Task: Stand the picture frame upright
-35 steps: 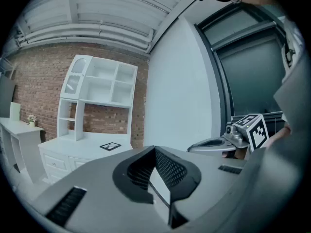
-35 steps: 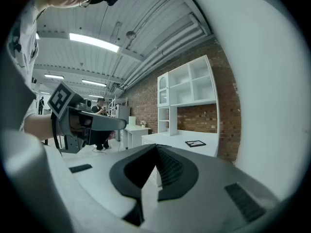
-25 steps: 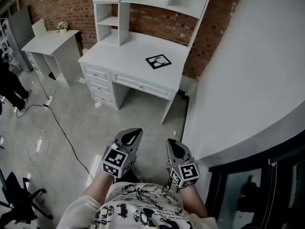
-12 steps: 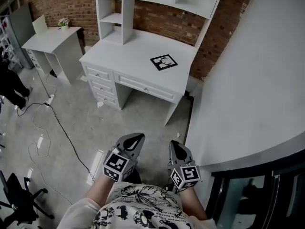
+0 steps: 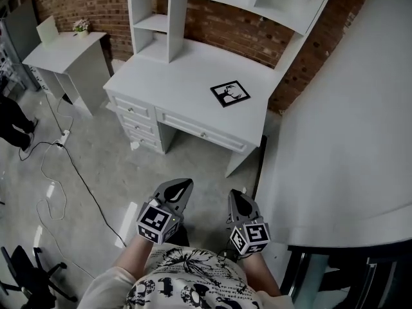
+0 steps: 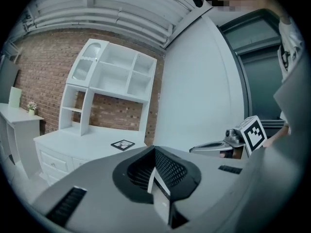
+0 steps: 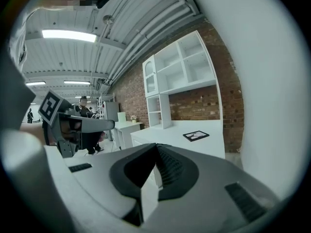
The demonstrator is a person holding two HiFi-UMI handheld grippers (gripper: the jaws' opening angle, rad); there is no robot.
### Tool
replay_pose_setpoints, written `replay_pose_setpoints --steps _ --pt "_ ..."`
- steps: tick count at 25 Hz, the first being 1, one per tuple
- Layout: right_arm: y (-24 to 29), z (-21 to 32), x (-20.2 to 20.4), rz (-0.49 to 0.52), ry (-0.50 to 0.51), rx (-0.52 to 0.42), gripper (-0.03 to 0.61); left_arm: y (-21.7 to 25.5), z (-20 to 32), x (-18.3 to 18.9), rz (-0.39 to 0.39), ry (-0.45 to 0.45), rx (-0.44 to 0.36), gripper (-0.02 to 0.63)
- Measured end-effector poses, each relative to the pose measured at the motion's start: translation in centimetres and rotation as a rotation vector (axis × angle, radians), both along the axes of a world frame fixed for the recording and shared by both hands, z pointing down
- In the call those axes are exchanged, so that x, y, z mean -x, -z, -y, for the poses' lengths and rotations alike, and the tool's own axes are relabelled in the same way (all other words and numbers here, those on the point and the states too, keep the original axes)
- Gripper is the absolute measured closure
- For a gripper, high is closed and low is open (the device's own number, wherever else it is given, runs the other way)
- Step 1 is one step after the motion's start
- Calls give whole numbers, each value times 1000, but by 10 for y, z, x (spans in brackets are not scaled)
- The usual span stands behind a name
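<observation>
A black picture frame (image 5: 230, 93) lies flat on the right part of the white desk (image 5: 174, 85). It shows small and far off in the left gripper view (image 6: 122, 144) and in the right gripper view (image 7: 196, 136). My left gripper (image 5: 179, 187) and right gripper (image 5: 237, 199) are held close to my body, well short of the desk, over the floor. Both are shut with nothing between the jaws.
The desk has drawers (image 5: 132, 109) and a white shelf unit (image 5: 154, 18) against a brick wall. A curved white wall (image 5: 341, 147) stands to the right. A smaller white table (image 5: 61, 47) is at far left. Cables (image 5: 61, 166) run across the floor, and a person (image 5: 13, 118) stands at the left edge.
The desk and frame have shifted lower and to the right in the head view and appear nearer. Both grippers stay shut in the same place before my body.
</observation>
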State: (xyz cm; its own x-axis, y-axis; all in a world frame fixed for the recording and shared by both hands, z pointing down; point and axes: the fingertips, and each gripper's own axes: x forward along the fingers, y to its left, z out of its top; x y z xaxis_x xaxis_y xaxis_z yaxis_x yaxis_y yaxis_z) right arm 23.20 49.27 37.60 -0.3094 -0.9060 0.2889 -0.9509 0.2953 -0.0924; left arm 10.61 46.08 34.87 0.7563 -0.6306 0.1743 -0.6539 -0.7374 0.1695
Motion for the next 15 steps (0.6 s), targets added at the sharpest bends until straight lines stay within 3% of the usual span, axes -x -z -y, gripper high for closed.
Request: replay_pose_setpoints --steps 9,15 --pt "7 121 41 -14 -13 16 571 2 123 45 0 -10 4 604" --pt "2 174 64 -6 -1 21 572 -3 175 65 16 3 9 604"
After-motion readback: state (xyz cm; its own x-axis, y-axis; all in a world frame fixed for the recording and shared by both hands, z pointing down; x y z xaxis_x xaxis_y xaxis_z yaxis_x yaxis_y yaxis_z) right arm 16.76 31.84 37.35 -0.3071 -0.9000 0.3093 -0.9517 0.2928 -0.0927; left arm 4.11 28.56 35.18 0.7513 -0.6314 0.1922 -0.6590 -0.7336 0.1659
